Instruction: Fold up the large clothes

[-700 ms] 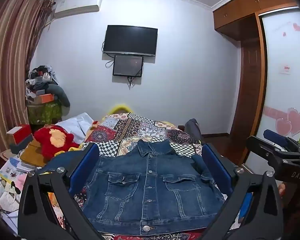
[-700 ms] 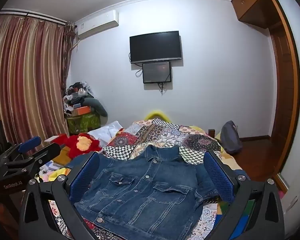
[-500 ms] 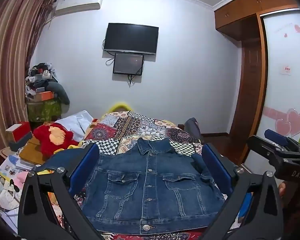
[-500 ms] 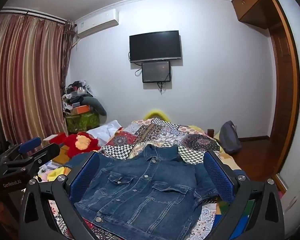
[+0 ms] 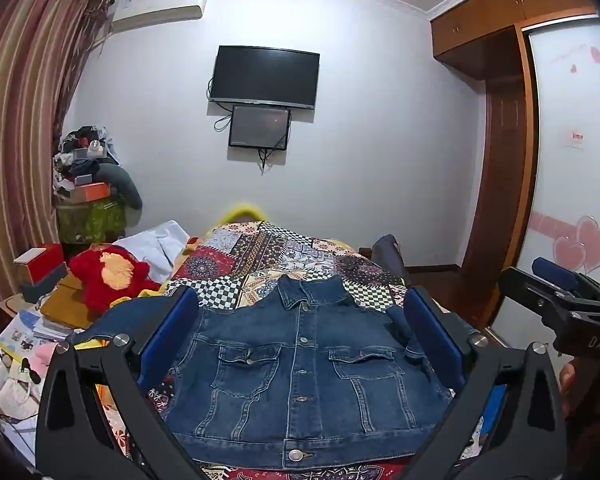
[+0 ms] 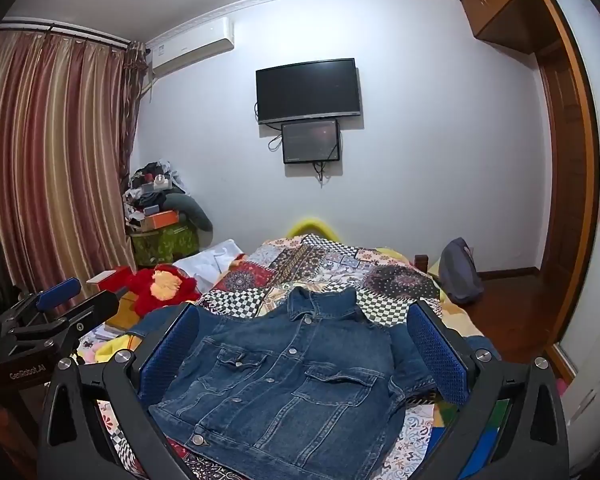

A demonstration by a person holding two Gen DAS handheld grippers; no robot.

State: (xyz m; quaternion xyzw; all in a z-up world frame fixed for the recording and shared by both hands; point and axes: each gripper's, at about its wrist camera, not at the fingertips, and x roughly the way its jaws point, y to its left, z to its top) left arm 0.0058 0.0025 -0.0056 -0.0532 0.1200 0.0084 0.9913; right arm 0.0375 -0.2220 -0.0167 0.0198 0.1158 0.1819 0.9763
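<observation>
A blue denim jacket (image 5: 300, 372) lies flat and buttoned, front up, on the patchwork bedspread (image 5: 284, 256), collar toward the far wall. In the right wrist view the jacket (image 6: 288, 384) lies a little askew. My left gripper (image 5: 300, 344) hovers in front of the jacket's hem, jaws wide open and empty. My right gripper (image 6: 304, 352) does the same, open with nothing between its blue pads. Each gripper shows at the edge of the other's view: the right gripper (image 5: 560, 296) and the left gripper (image 6: 56, 312). The jacket's sleeves spread out to both sides, partly hidden by my fingers.
A red plush toy (image 5: 112, 272) and white cloth (image 5: 156, 240) lie at the bed's left. Books, boxes and bags (image 5: 24, 340) crowd the left side. A grey backpack (image 6: 458, 272) leans at the bed's right. A wardrobe (image 5: 572, 184) stands on the right.
Both cameras have tilted down slightly, so the room sits a little higher in frame. The jacket has not moved and both grippers stay open.
</observation>
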